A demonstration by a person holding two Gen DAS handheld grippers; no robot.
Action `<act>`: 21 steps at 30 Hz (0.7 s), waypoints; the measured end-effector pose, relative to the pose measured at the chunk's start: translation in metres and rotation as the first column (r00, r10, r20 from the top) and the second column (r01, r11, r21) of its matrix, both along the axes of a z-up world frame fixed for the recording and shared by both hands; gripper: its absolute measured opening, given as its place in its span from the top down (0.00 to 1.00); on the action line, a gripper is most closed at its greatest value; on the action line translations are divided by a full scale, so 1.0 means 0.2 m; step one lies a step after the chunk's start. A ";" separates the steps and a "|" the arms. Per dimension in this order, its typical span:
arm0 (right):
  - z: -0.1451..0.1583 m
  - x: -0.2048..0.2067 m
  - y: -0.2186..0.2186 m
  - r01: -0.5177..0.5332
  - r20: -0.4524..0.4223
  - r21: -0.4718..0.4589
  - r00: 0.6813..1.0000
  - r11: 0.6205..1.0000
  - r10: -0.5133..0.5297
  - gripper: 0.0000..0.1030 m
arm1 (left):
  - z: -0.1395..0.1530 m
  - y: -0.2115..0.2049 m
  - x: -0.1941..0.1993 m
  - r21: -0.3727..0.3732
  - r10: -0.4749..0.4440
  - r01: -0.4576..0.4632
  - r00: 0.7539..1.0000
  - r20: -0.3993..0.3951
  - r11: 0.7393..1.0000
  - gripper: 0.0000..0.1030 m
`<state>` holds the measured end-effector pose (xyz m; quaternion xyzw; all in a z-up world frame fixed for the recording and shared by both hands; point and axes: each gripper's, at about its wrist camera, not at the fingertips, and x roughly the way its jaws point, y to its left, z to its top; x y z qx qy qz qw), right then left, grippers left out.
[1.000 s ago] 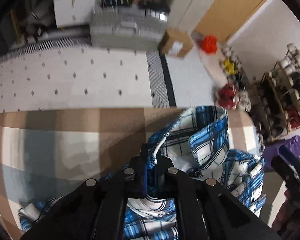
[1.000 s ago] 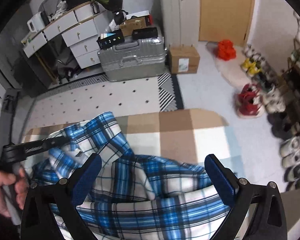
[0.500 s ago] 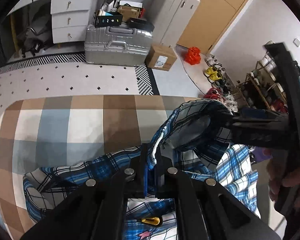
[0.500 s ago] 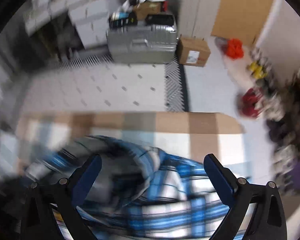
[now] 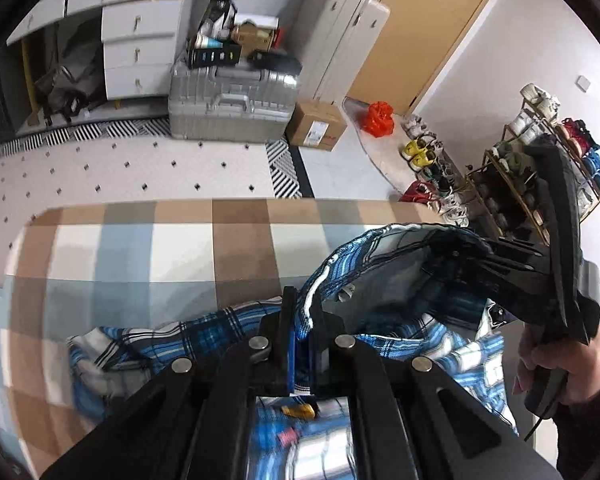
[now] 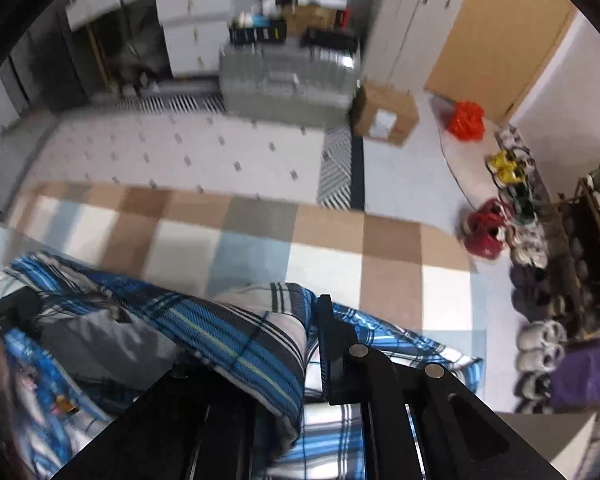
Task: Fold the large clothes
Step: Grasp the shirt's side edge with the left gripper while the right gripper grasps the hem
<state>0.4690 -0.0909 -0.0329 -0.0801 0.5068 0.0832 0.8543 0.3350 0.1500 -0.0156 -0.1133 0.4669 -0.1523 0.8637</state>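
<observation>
1. Nearest the lens in the left wrist view, the left hand-held gripper (image 5: 303,332) is pressed together on the white-edged collar band of the blue plaid shirt (image 5: 204,332); the fabric runs up out of the pinch between the two pads.
2. In the right wrist view, the right hand-held gripper (image 6: 312,344) has just been closing, and a thick fold of the same shirt (image 6: 236,344) now sits between its jaws. The cloth drapes over and hides the left finger, so the grip is judged from the bunched fabric at the pinch.
3. Seen from the left camera, the right hand-held gripper (image 5: 452,254) reaches into the raised collar area, with the person's hand (image 5: 556,364) on its handle at the right edge.
4. The rest of the shirt lies rumpled on the bed, on a checked cover (image 5: 140,248) of brown, white and pale blue squares. Part of the collar stands lifted between the two grips; the body is still heaped, not spread.
5. Judged step: both top points of the shirt are being secured so it can be picked up and opened out. No fold has yet been made.
6. The next move likely calls for drawing the two grips apart and upward, so the shirt hangs or spreads flat, then laying it smooth on the cover.
7. Beyond the bed, a silver suitcase (image 5: 228,108) and a cardboard box (image 5: 316,126) stand on the floor, well clear.
</observation>
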 end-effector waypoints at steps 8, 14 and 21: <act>0.36 -0.70 -0.17 -0.113 0.236 0.079 0.967 0.990 0.091 0.96 | 0.24 -0.01 -0.54 -0.083 -0.013 0.022 0.995 0.098 0.996 1.00; 0.30 -1.25 -0.30 -0.078 0.301 0.127 0.953 0.989 0.037 0.96 | 0.15 -0.12 -1.00 -0.111 -0.033 0.048 0.991 0.133 0.993 1.00; -0.08 -1.69 -0.33 -0.048 0.204 0.151 0.979 0.987 0.017 0.96 | -0.12 -0.12 -1.21 -0.169 0.003 0.000 1.000 0.015 0.986 1.00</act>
